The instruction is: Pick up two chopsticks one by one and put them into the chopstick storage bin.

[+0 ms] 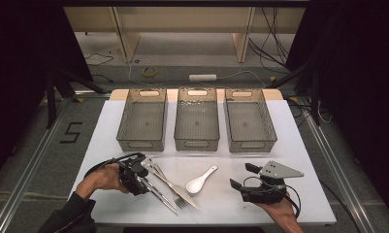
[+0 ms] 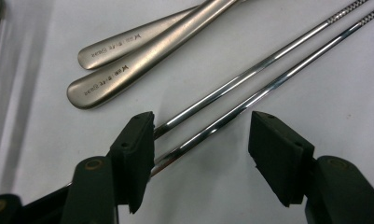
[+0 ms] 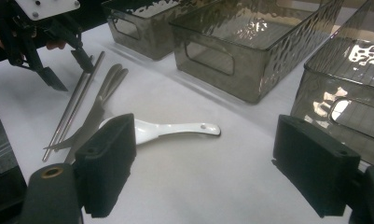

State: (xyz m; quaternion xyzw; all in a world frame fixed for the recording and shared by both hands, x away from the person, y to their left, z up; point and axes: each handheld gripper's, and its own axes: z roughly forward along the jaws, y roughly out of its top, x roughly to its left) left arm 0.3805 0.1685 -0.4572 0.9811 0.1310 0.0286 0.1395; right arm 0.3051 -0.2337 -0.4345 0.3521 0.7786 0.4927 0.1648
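Down at the near left of the white surface (image 1: 299, 145), the left hand-held gripper (image 1: 144, 165) has its black jaws spread wide and lowered over a pair of thin, shiny steel chopsticks (image 2: 250, 84). In the left gripper view one rod passes just beside the left jaw's pad (image 2: 137, 154) and the other runs through the gap between the jaws; whether either pad touches the metal cannot be told. Just beside the chopsticks lie two matte grey metal handles (image 2: 128, 60), side by side and overlapping; in the high view they belong to a fork and a knife (image 1: 175, 187) lying at a slant towards the near edge. To their right rests a small white ceramic soup spoon (image 1: 201, 181), its handle pointing far and right. Near the right edge, the right hand-held gripper (image 1: 242, 176) is also spread open and pinches nothing, its jaws aimed left towards the spoon and well apart from it. Along the far side of the surface stand three smoky grey translucent plastic bins (image 1: 197, 141) in a row, side by side.
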